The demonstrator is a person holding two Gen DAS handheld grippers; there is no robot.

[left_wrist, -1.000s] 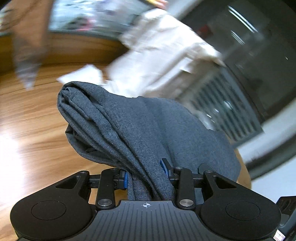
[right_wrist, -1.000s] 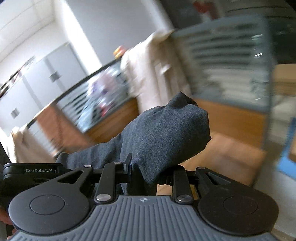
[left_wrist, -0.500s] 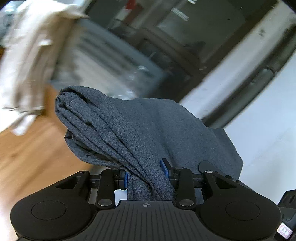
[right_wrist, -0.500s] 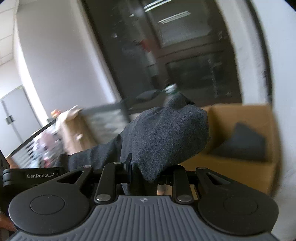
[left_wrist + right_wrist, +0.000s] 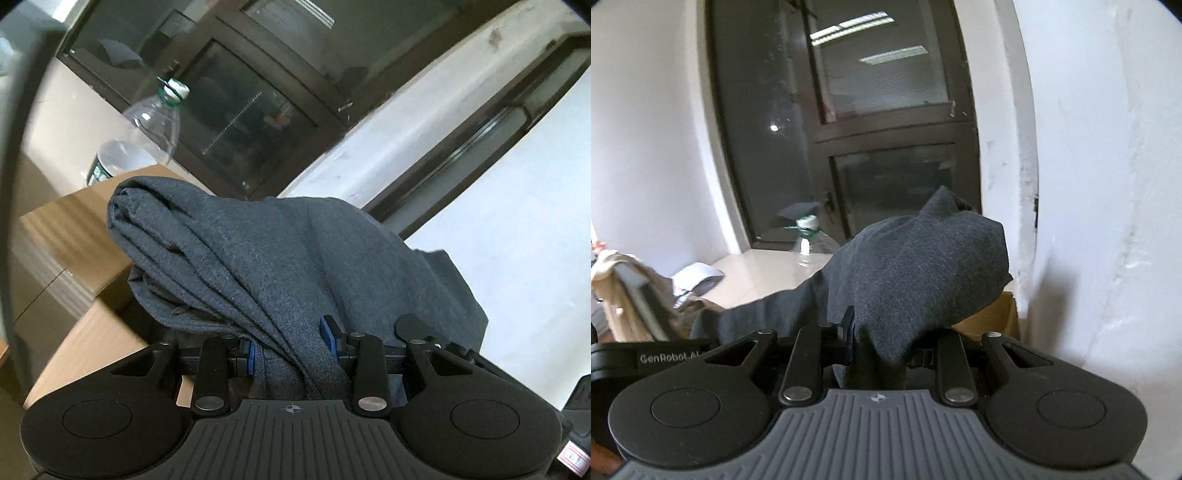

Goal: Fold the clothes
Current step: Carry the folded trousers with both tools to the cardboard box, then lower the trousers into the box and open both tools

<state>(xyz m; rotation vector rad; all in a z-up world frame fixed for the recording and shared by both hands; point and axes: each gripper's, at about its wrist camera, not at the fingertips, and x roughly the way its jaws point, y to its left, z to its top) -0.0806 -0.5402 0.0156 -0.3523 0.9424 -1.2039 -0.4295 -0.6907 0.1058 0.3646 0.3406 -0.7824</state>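
Left gripper (image 5: 291, 349) clamped on a thick bundle of grey cloth (image 5: 258, 258), blue pads pinching the layers at 6 o'clock in the left view. Right gripper (image 5: 882, 354) likewise closed on the cloth's other end (image 5: 916, 273), fabric humped over the fingers and trailing off toward 9 o'clock. Held clear of any surface by both ends, folded into several layers, judging by the stacked edges at 10 o'clock.

Beyond the cloth in the left view, a cardboard box (image 5: 74, 229) at 9 o'clock, its flap just under the bundle; in the right view a sliver of box (image 5: 993, 314) at 3 o'clock. Farther off, a clear bottle (image 5: 147, 125) at 11 o'clock, then a dark window (image 5: 886, 110) and white wall (image 5: 1089, 184).

A second ago: wooden table and beige garments ahead. Half a second ago: box with a dark item inside swinging into the right view. Now: table gone from the left view, box close below. Grip unchanged throughout. Reads as a folded piece carried off the table toward the box, likely for stowing; release over the opening probably next, though box interior hidden here.
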